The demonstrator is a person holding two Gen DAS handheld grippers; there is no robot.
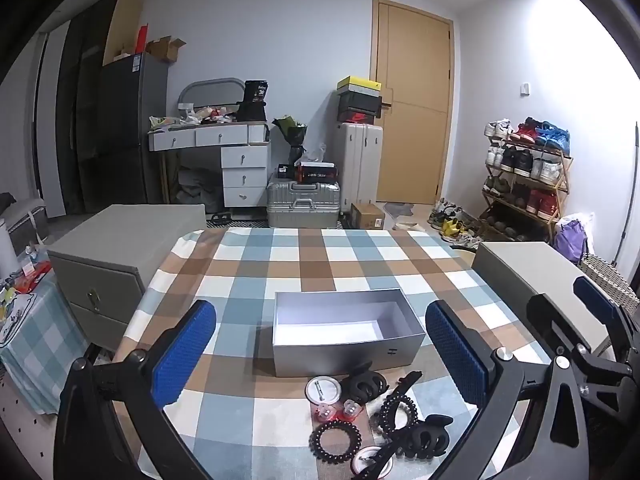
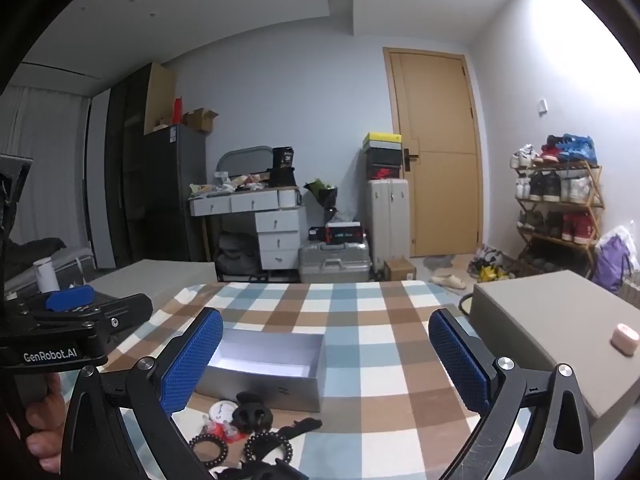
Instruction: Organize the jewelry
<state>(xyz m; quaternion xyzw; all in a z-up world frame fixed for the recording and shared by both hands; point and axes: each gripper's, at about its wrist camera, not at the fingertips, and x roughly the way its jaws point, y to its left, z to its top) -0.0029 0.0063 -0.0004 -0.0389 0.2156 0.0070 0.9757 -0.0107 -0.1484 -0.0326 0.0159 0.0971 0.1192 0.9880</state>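
Left wrist view: the left gripper [image 1: 320, 354] has its blue bumpy pads wide apart, holding nothing. Between them sits the open grey box [image 1: 344, 330] on the checked cloth [image 1: 256, 264]. Just in front of the box lie black hair claws [image 1: 366, 385], bead rings [image 1: 335, 439] and round badges [image 1: 323, 390]. Lots of bare cloth lies behind the box. Only the right wrist view shows a small pink case [image 2: 625, 339], far right of the box, and the right gripper [image 2: 326, 360], open and empty.

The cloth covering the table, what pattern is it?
Tablecloth: blue, brown and white checks, clearest in the left wrist view.
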